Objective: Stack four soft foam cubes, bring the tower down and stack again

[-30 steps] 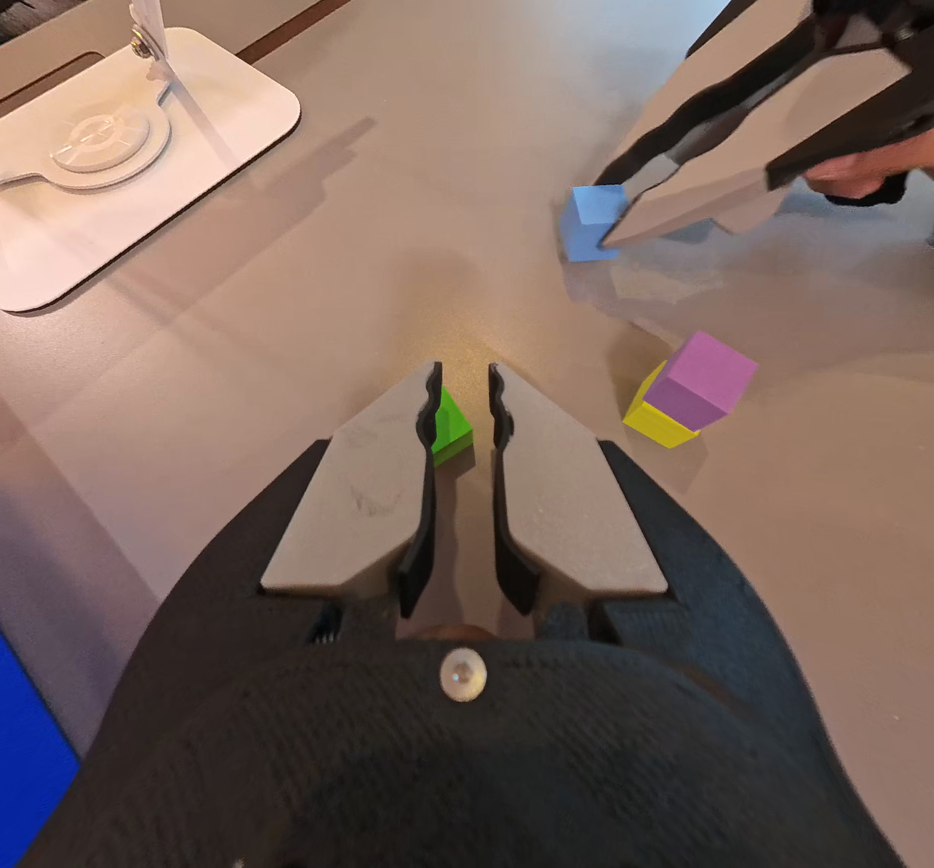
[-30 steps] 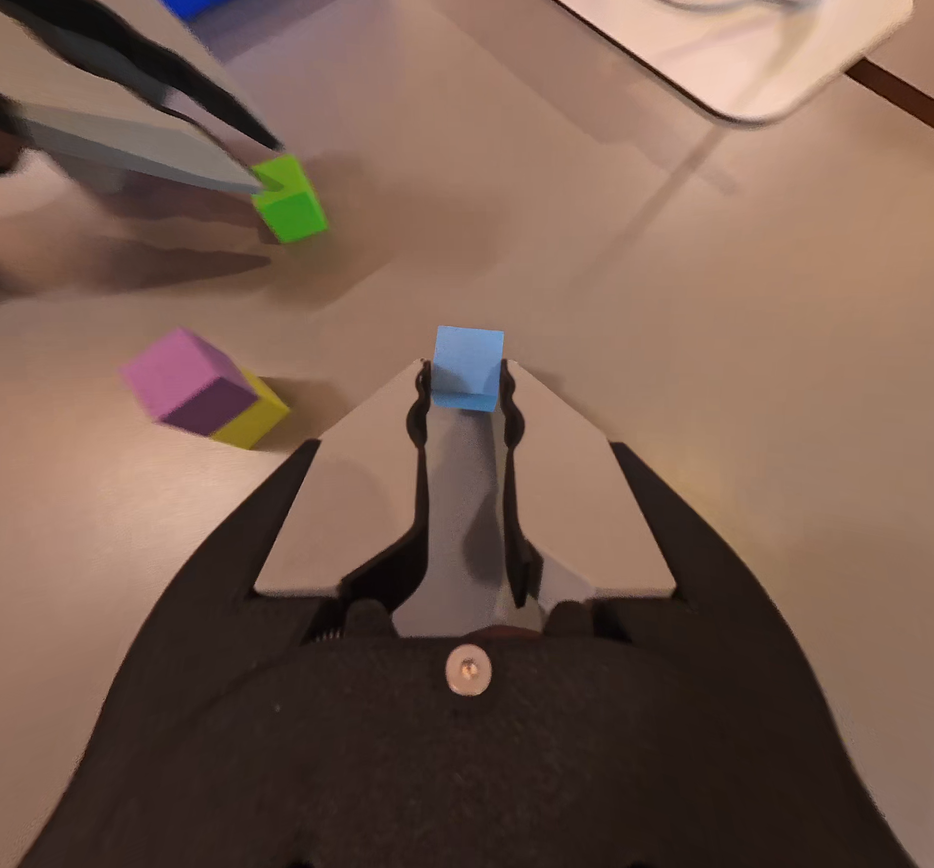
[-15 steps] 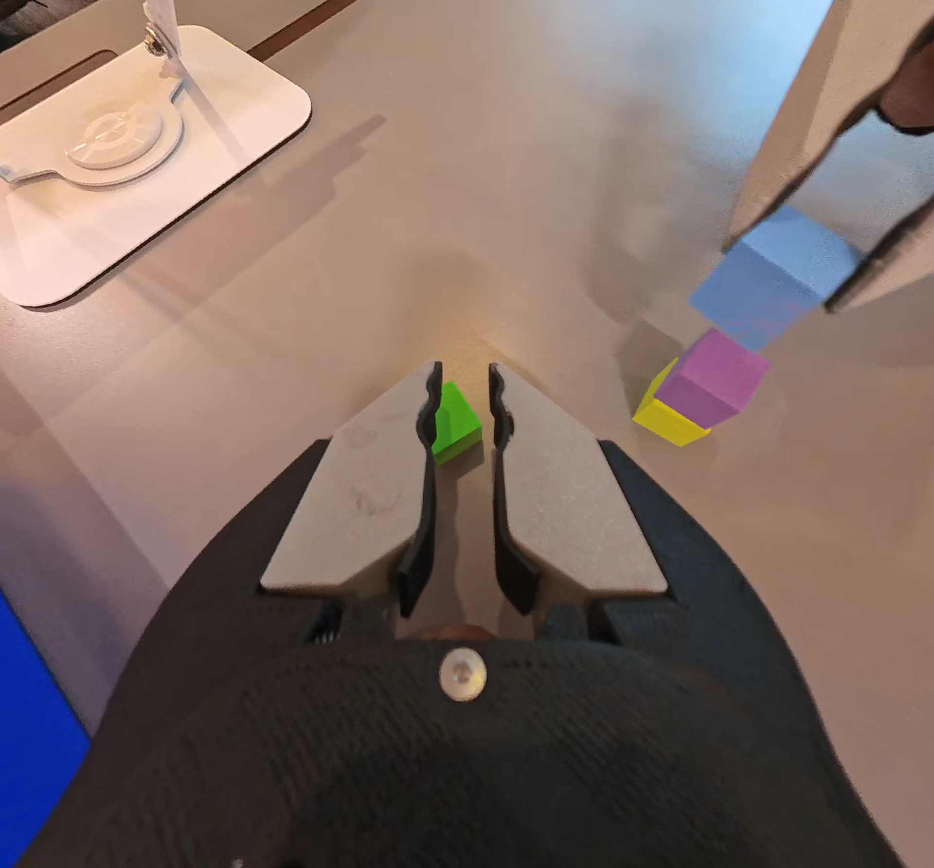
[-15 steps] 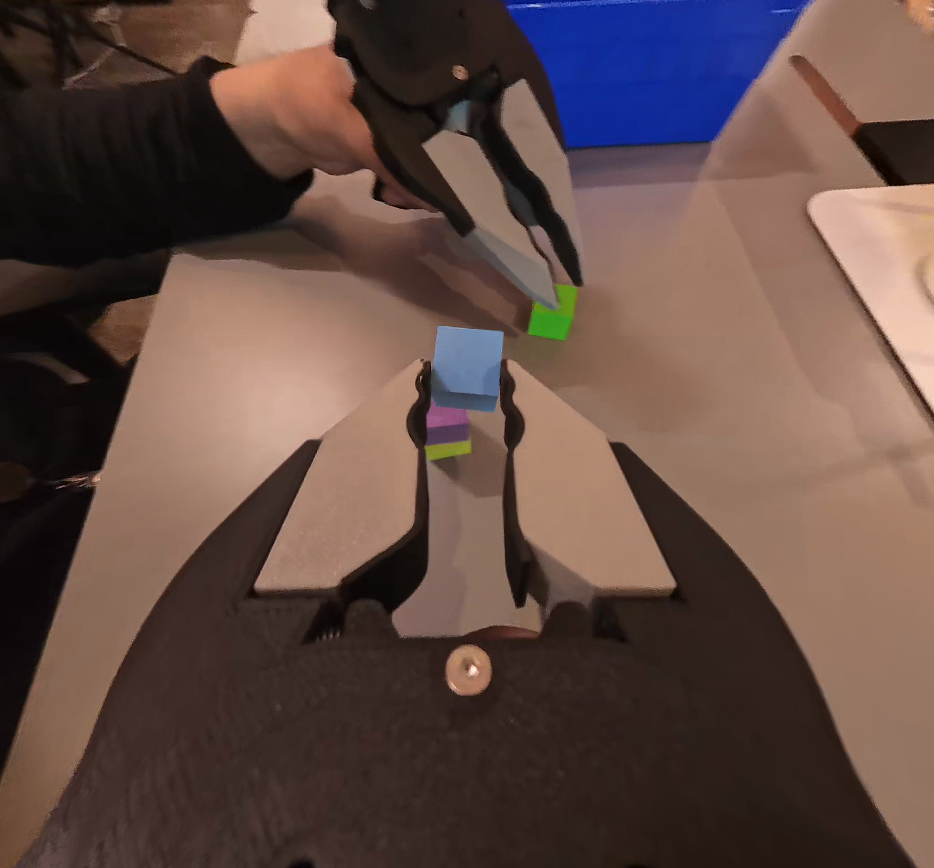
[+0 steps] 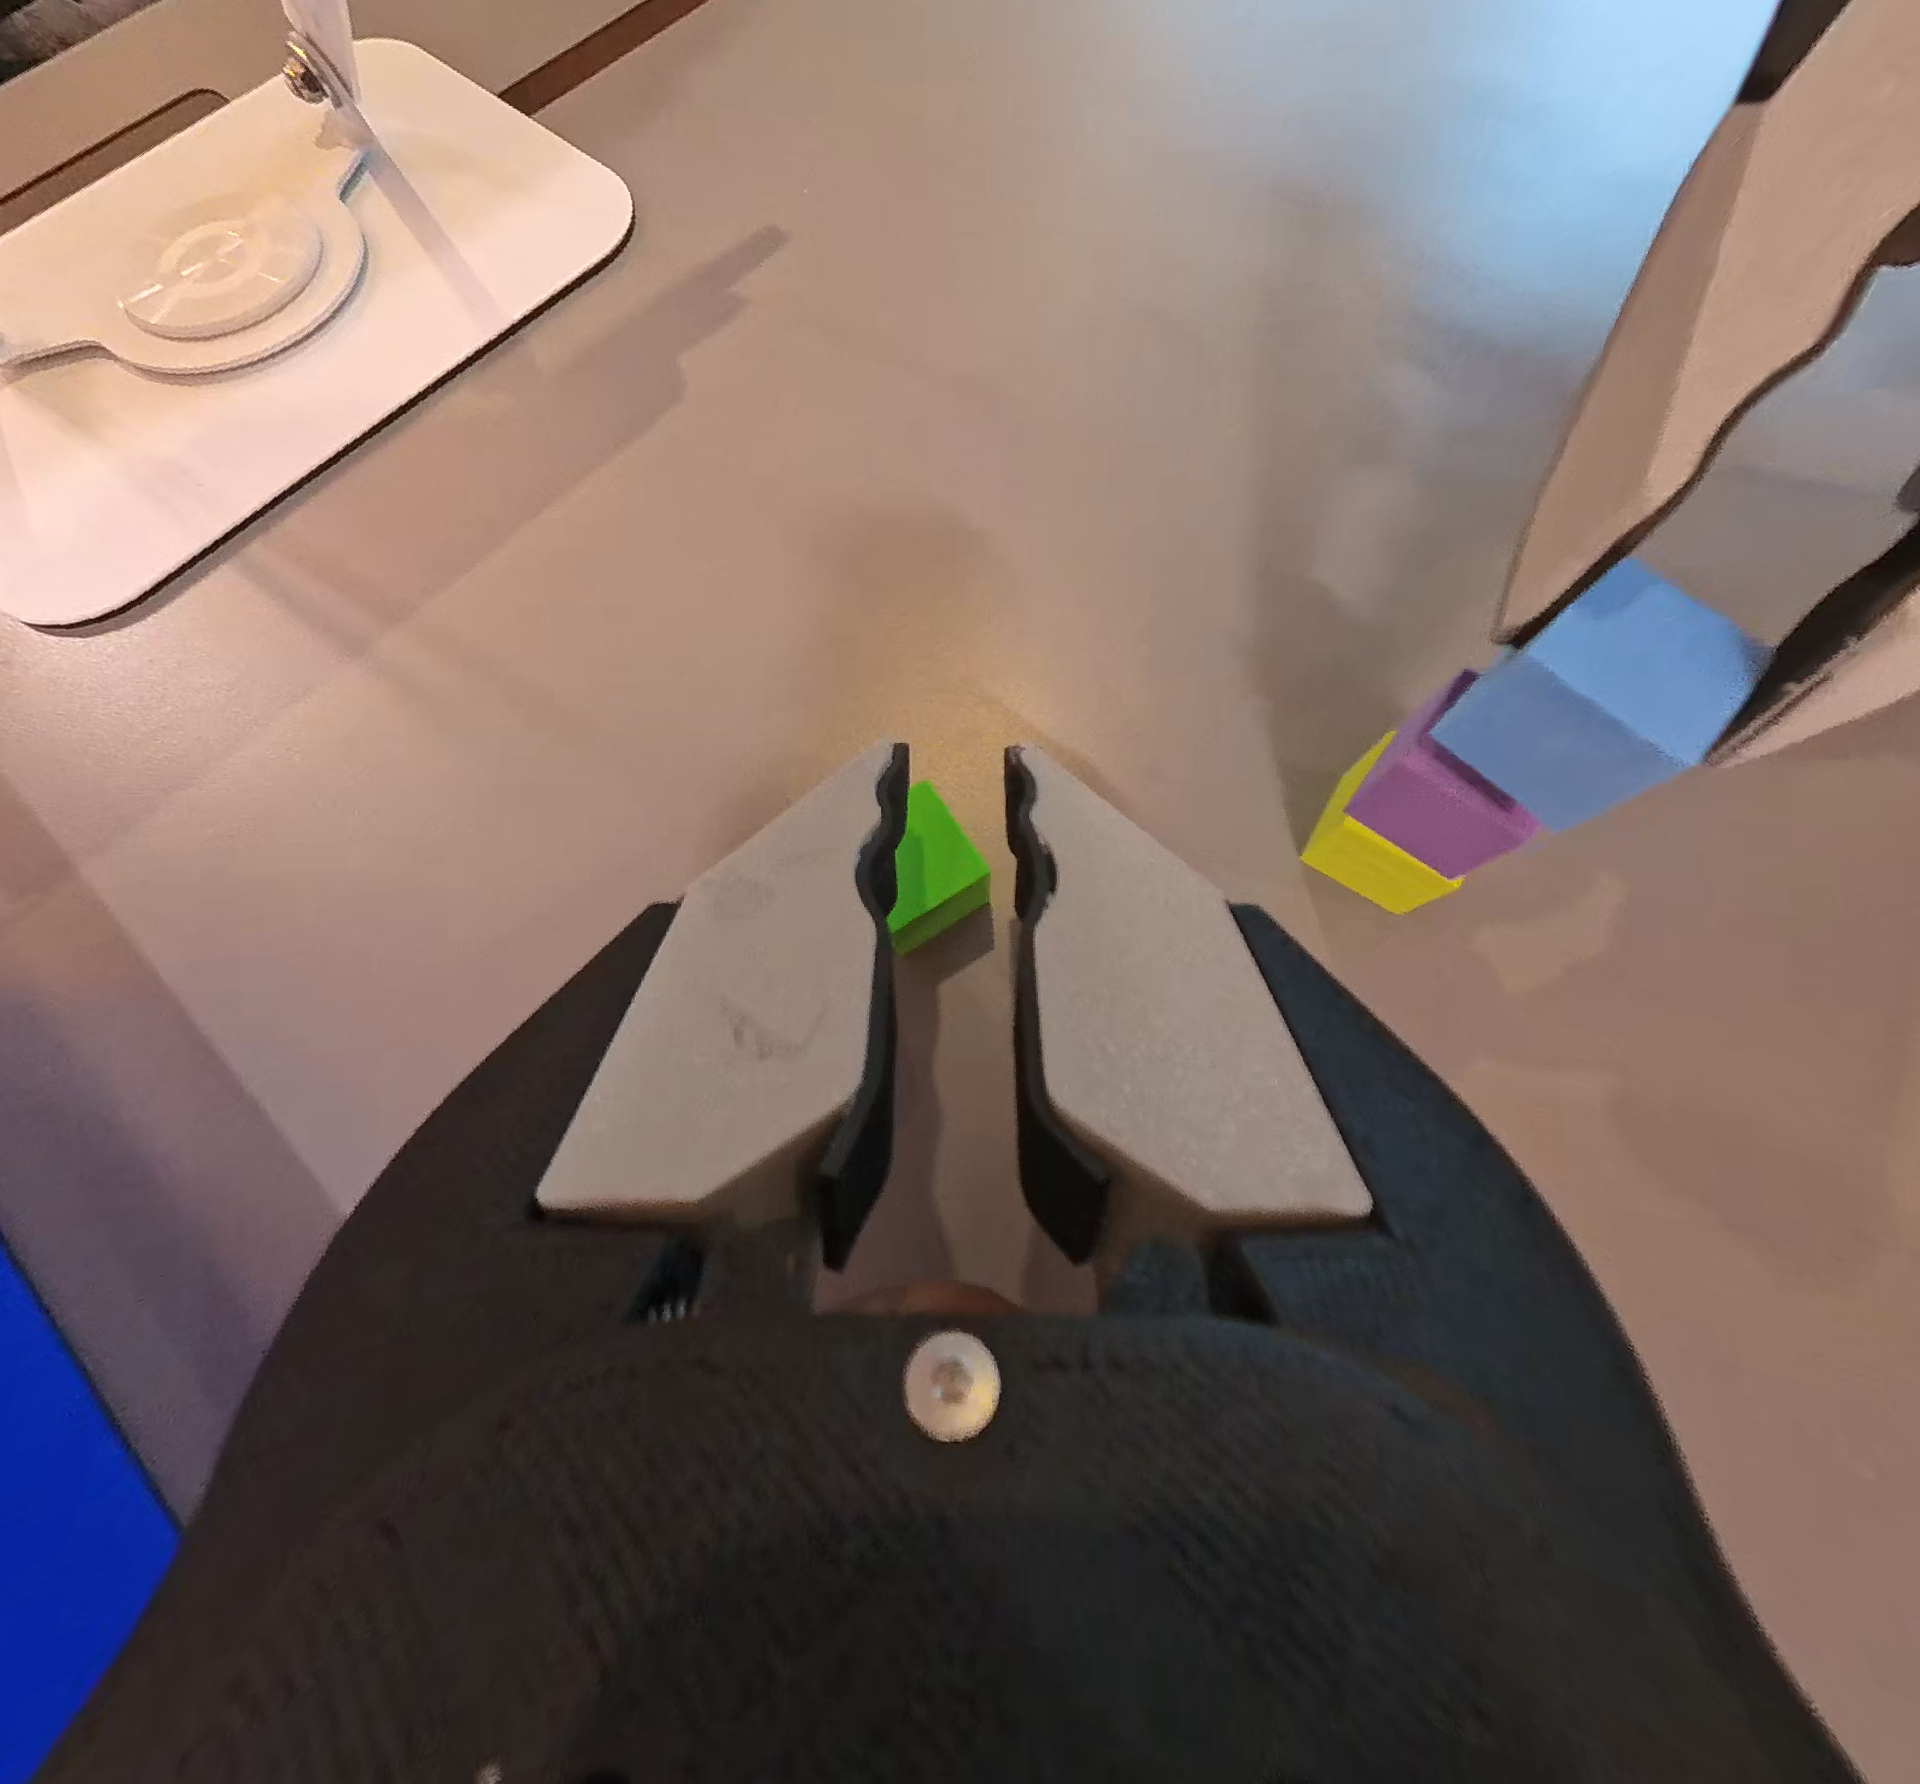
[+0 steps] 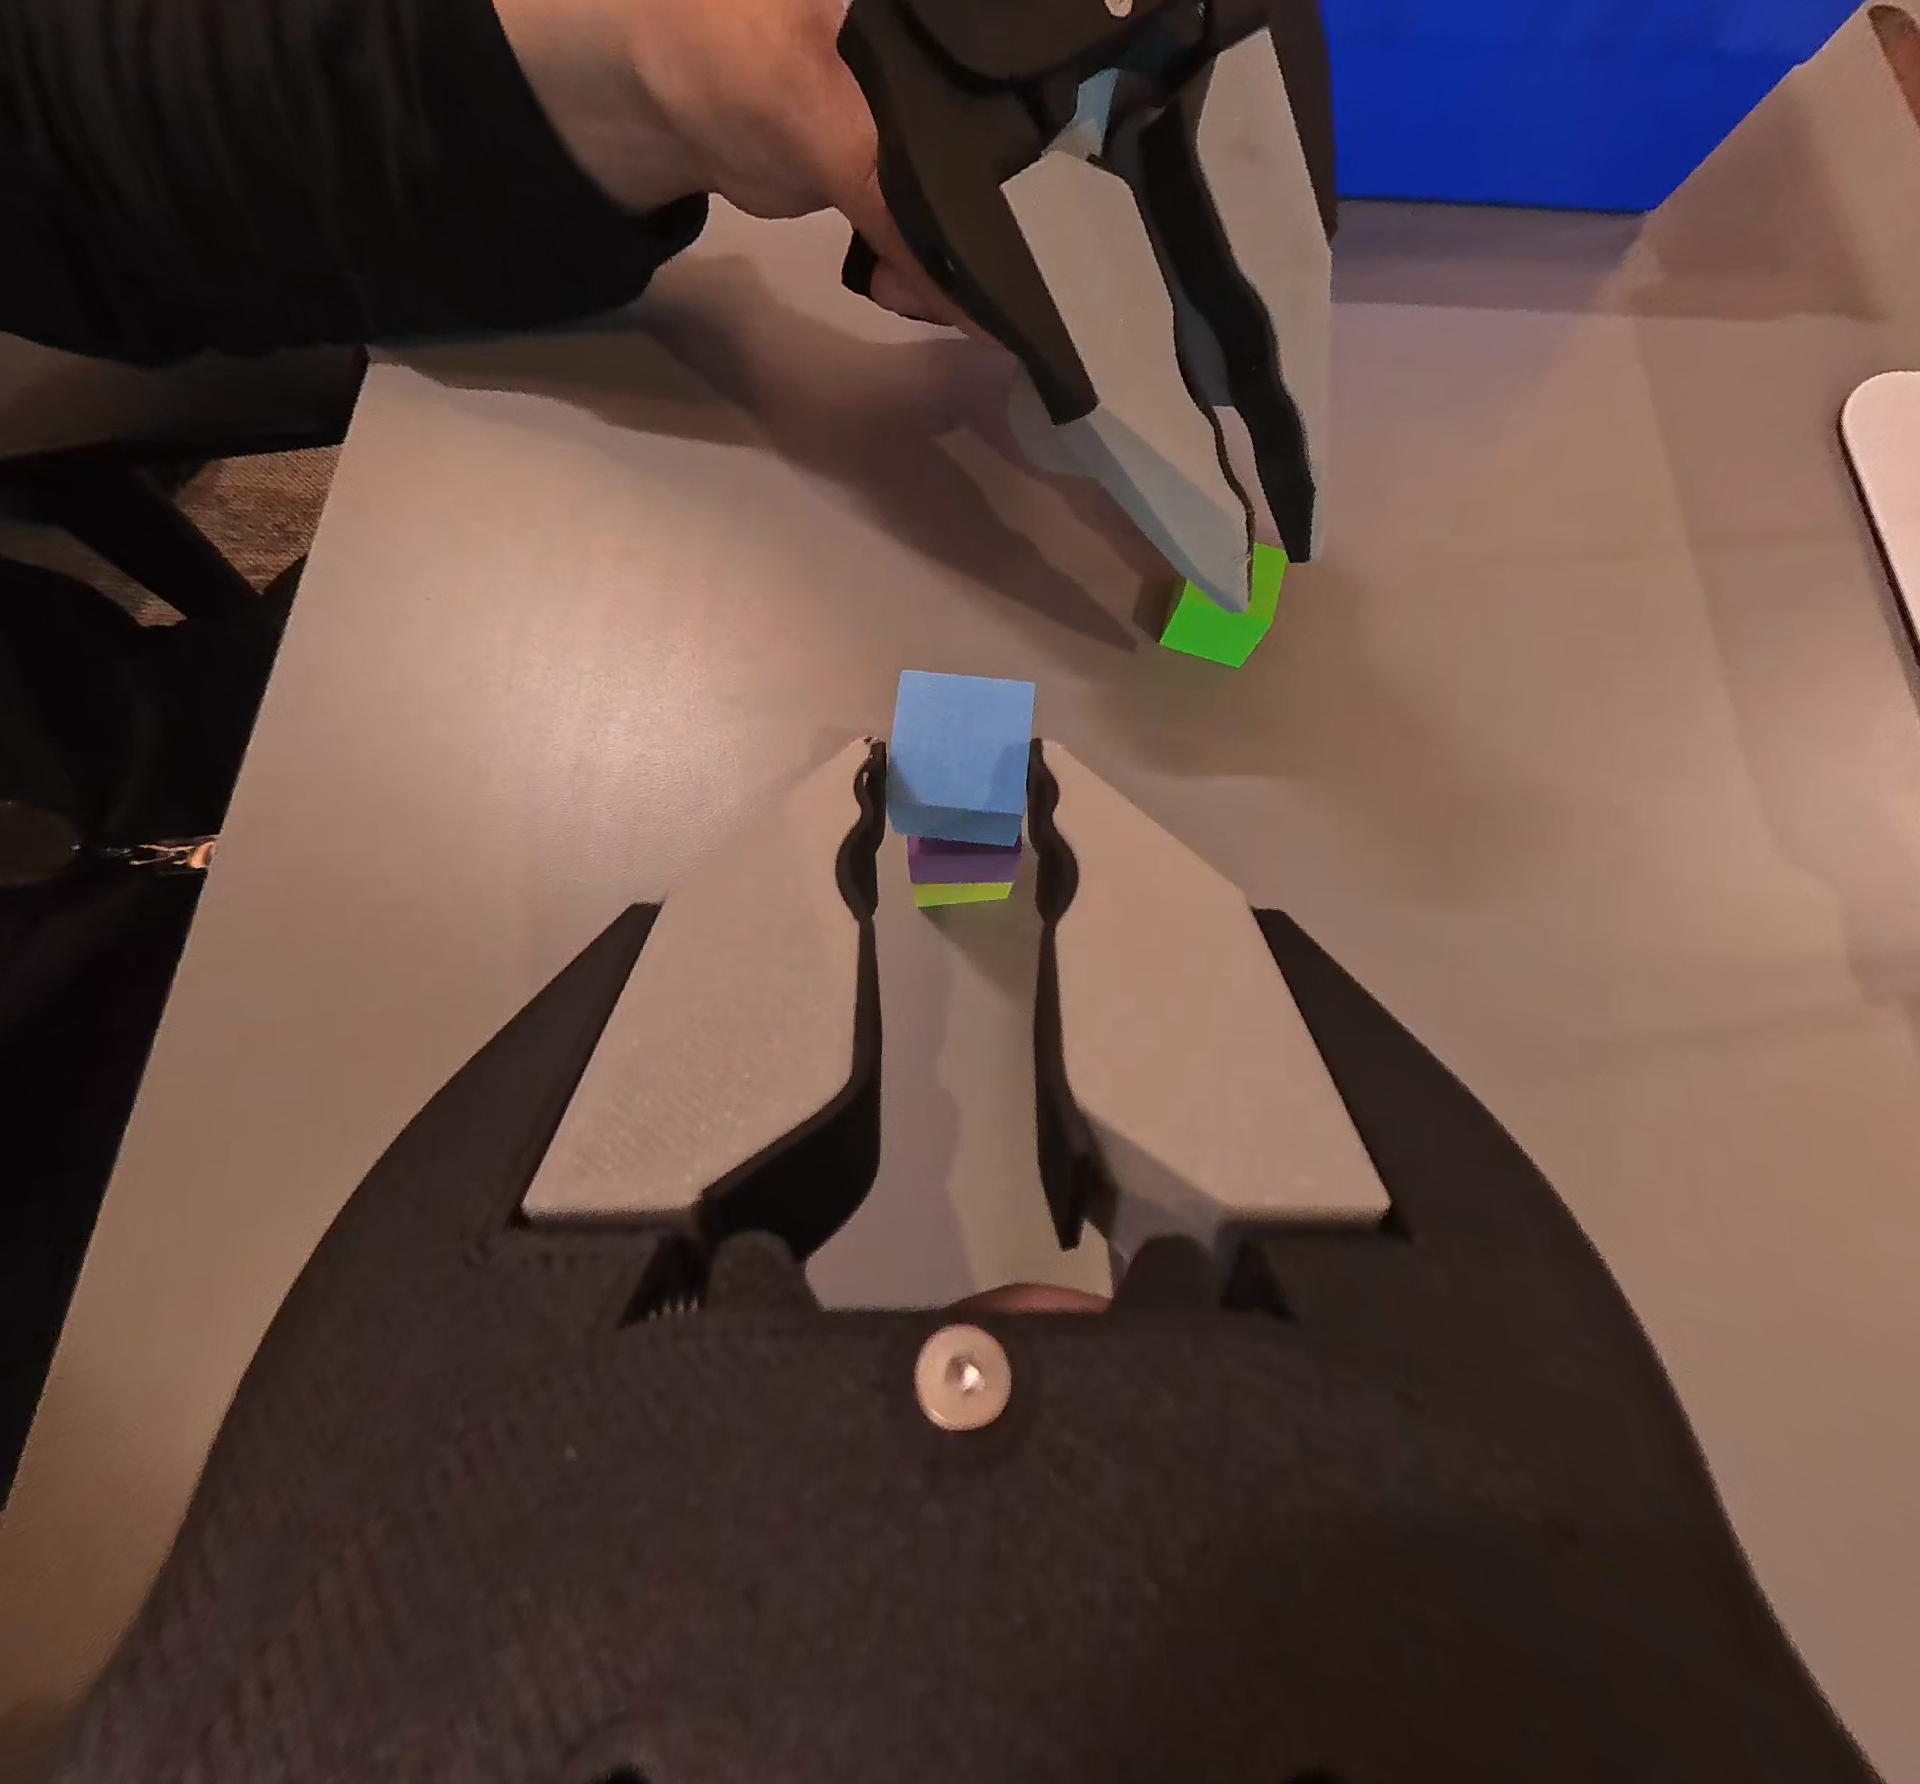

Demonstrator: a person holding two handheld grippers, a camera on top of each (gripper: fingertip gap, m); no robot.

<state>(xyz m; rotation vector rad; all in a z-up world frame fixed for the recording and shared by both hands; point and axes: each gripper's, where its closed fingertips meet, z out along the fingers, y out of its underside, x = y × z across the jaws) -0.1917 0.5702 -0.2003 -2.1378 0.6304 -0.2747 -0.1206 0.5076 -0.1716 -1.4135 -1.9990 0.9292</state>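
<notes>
Nearest, right tongs [image 6: 956,760] clamped on the blue cube [image 6: 961,732], both pads pressed into its sides. Directly below it, purple [image 6: 964,859] on yellow [image 6: 961,893], a two-high stack on the table [image 6: 520,695]. Hard to tell whether blue already touches purple or hangs just above.

Judged step: seating blue as the third level.
- Square blue's edges to purple's before letting go; from the left wrist view it looks a little turned and offset toward the tongs.
- Lower straight down, no sideways push, since soft foam on foam would probably shove the stack over.
- Squeeze lightly; squashed foam may spring on release and nudge the tower.
- Open both pads evenly, then lift straight up and clear.

Farther off, green [image 6: 1210,628] on the table, well apart from the stack. Left tongs [image 6: 1262,550] tip-down on it, slightly apart, with a sliver of table showing between green and one pad in the left wrist view, so not gripped as far as can be seen. Best left still there until blue is settled.
</notes>
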